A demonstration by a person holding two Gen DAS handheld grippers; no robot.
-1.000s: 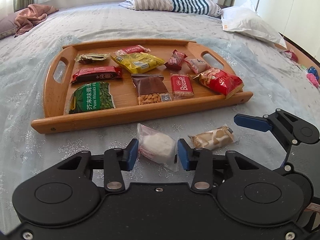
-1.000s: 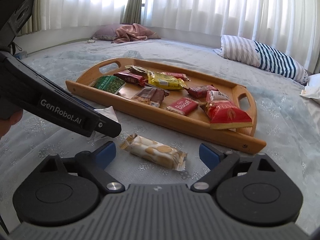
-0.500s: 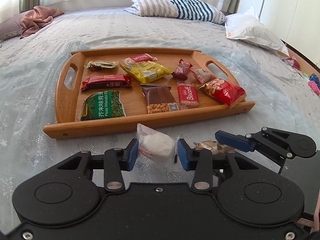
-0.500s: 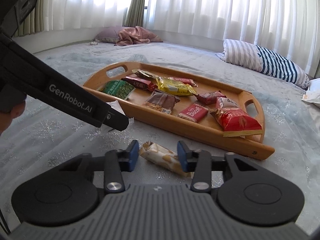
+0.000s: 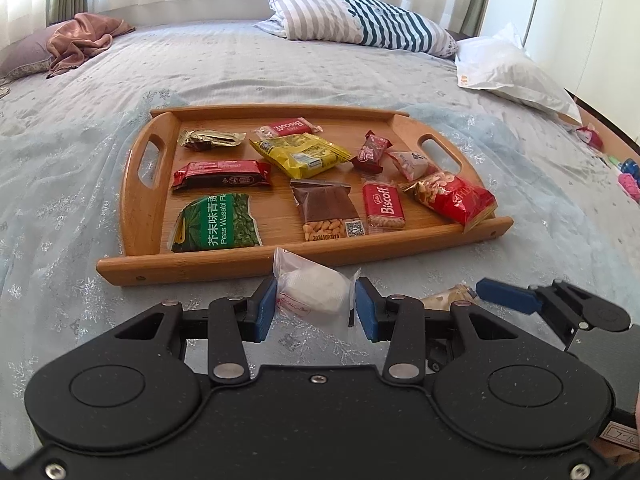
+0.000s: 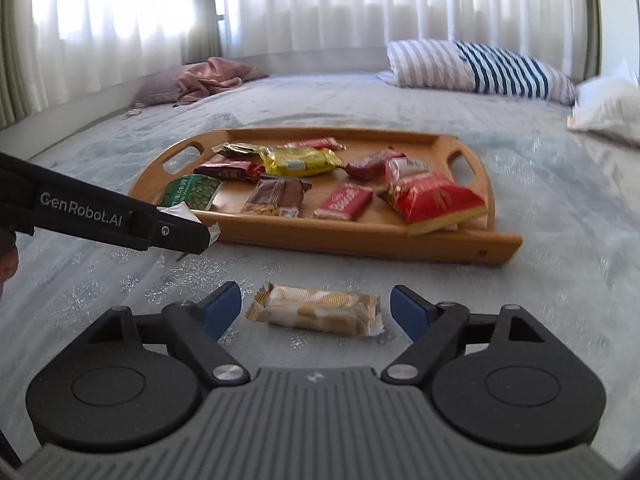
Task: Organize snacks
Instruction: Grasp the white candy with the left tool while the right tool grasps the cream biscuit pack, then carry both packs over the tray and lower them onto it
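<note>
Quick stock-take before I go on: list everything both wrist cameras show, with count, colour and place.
Wooden tray: one, honey brown, on the bed.
Snack packets in tray: ten; green peas pack, yellow pack, two red Biscoff, others red, brown, pale.
White wrapped snack: one, just in front of the tray.
Beige biscuit pack: one, on bedspread.
Bedspread: pale blue.
Striped pillow: one, far side.
Pink cloth: far left.
Left gripper: black, blue pads, clamping white snack.
Right gripper: opening, straddling biscuit pack without touching.
</note>
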